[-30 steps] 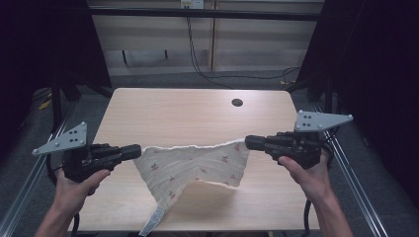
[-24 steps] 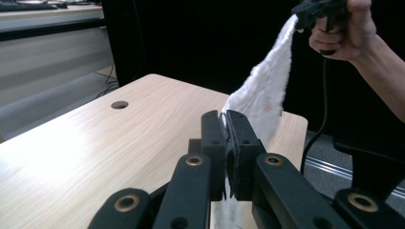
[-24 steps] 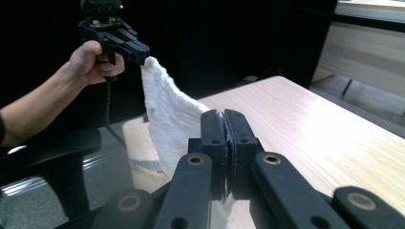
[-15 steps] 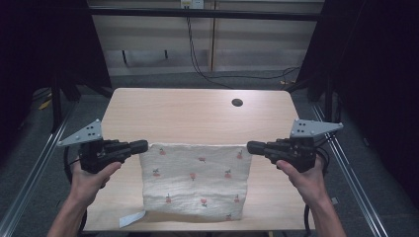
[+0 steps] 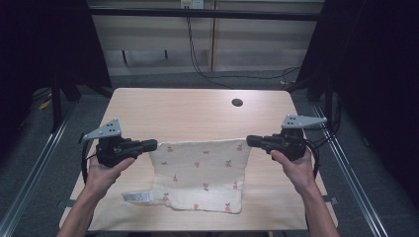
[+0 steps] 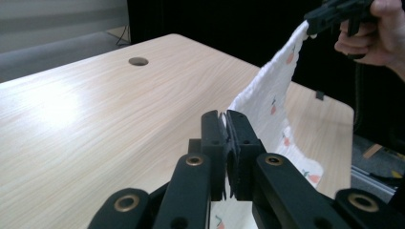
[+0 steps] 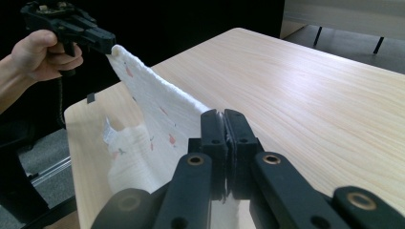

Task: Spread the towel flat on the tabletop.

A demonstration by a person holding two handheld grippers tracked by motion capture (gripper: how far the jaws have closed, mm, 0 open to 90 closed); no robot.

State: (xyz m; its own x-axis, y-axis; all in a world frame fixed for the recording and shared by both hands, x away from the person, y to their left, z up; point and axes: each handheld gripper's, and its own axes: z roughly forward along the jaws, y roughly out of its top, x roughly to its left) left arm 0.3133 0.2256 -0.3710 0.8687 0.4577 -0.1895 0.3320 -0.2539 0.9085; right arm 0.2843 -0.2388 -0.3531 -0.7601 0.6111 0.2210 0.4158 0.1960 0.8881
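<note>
A: Which step is in hand?

B: The white, cherry-printed square cloth [image 5: 200, 173] is held taut by its top corners above the light wooden table [image 5: 188, 111]; its lower edge already lies on the near part of that table. The left gripper [image 5: 152, 144] is clamped on one corner, the right gripper [image 5: 249, 141] on the other.

A: What is called for next?

B: Probably an even lowering, so the cloth is laid flat on the table before the jaws are released.

Your left gripper [image 5: 150, 144] and right gripper [image 5: 251, 140] were matte black, brass-ringed pivots on jaw links, grey three-cornered plates on top, black cables trailing. Your forearms were sleeveless.
</note>
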